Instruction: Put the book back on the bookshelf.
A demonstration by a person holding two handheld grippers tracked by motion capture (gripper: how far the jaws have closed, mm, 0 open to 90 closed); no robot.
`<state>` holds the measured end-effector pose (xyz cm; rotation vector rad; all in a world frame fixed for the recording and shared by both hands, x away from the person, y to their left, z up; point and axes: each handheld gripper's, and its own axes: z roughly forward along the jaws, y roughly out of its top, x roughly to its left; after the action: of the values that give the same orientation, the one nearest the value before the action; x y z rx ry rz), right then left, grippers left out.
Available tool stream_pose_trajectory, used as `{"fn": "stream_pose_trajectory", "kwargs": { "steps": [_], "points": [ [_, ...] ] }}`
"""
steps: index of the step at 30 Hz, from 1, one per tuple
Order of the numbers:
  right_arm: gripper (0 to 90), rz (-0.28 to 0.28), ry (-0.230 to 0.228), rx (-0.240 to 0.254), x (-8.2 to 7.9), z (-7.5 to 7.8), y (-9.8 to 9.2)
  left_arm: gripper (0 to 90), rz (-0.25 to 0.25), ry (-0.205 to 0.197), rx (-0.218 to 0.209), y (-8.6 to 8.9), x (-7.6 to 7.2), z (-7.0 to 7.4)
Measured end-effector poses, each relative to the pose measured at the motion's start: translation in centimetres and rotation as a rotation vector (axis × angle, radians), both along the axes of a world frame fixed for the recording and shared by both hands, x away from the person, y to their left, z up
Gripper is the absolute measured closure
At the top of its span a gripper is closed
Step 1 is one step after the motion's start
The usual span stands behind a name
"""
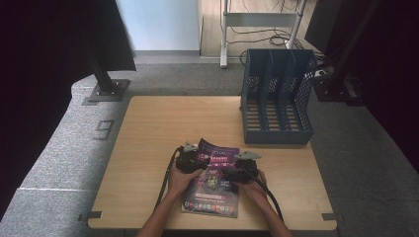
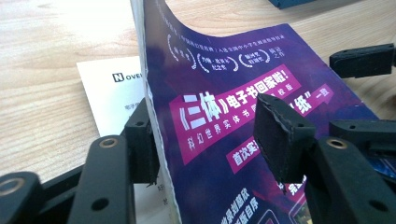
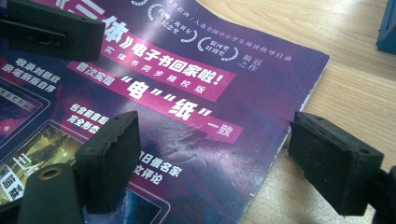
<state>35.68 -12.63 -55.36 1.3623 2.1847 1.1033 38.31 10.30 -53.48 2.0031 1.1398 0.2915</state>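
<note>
Magazine (image 1: 213, 180) lies near the table's (image 1: 148, 148) front edge. Left gripper (image 2: 205, 135) straddles its lifted spine edge, 2 jaws part-open; right gripper (image 3: 224, 161) gapes over the opposite edge, empty. File rack (image 1: 276, 98) unfilled; lifting barely begun.

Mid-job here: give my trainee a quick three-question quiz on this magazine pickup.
1. True or false: the left gripper has the magazine's left edge lifted between its jaws.
2. Which lies under the lifted edge: A) white sheet B) pen C) cup?
3. What stands at the wooden table's far right corner?

Key: 1 true. 2 A. 3 The blue file rack, its slots empty; the right gripper straddles the magazine's right edge, jaws open.
</note>
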Motion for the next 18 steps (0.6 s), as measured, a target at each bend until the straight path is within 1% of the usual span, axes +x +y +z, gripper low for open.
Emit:
{"fn": "stream_pose_trajectory", "kwargs": {
  "steps": [3,7,9,10,14,18],
  "points": [
    [16.5,0.000,0.000,0.000,0.00,0.00,0.00,46.7,0.002,-0.004,0.005,-0.07,-0.03,0.04],
    [16.5,0.001,-0.002,0.000,0.01,-0.01,-0.01,50.4,-0.003,-0.023,0.036,-0.30,-0.16,0.01],
    [16.5,0.000,-0.002,0.000,0.01,-0.01,-0.01,53.7,-0.002,-0.027,0.043,-0.31,-0.15,-0.03],
    [16.5,-0.001,0.000,0.000,-0.01,0.00,0.00,55.2,-0.009,-0.015,0.035,-0.25,-0.05,-0.17],
    [16.5,0.001,-0.001,-0.002,0.01,0.00,-0.01,56.9,-0.022,-0.002,0.030,-0.29,0.02,-0.28],
    [16.5,0.000,-0.002,-0.001,0.01,-0.01,0.00,56.8,-0.022,0.009,0.040,-0.39,0.16,-0.26]
  ]
}}
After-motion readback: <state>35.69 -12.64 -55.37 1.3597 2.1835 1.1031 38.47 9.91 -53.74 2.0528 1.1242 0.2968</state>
